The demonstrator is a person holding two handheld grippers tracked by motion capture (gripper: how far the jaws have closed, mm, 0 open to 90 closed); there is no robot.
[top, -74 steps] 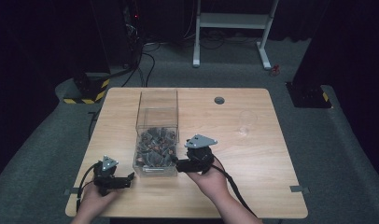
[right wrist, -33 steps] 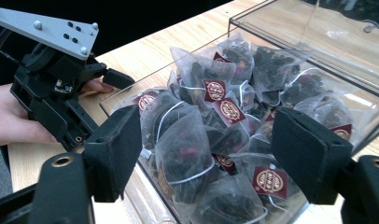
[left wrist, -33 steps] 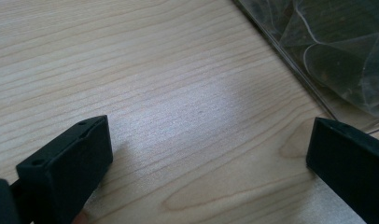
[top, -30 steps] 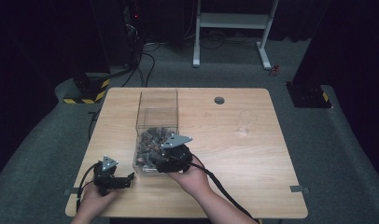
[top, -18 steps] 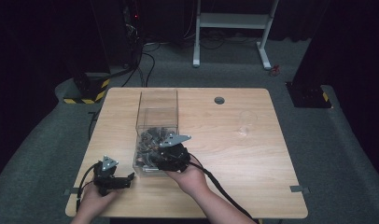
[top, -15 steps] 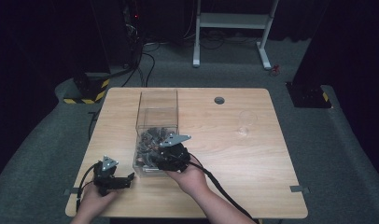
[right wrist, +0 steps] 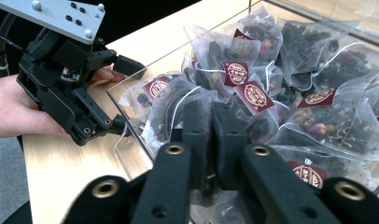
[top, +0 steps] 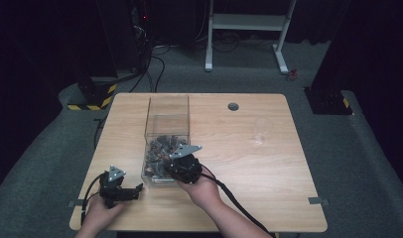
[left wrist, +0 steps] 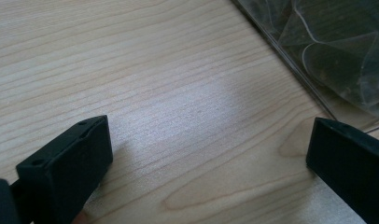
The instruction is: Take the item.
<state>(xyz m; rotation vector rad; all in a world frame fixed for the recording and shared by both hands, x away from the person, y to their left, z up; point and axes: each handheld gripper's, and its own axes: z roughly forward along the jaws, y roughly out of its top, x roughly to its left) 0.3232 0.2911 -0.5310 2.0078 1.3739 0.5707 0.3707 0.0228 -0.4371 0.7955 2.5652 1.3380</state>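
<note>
A: Starting at the left, how did things stand?
B: The left gripper [top: 121, 191] rested wide apart on the table [top: 289, 163], just beside the clear box [top: 167, 121].
A: And rightward?
B: The right gripper [right wrist: 208, 128] had pinched narrow among the tea bags [right wrist: 271, 93] at the box's near end. Tangled strings might have lifted several, or none.

one tabletop [top: 289, 163], one clear box [top: 167, 116], one glass [top: 261, 131], two hand-held grippers, many tea bags.
counted from above: a single wooden tabletop with one round hole [top: 233, 106]; one tall clear box holding a heap of tea bags [right wrist: 253, 93], too piled up for an exact count, roughly nine red labels in sight; one clear glass standing well apart to the right; one left hand-held gripper [top: 138, 188]; one right hand-held gripper [top: 166, 171]; two hands.
</note>
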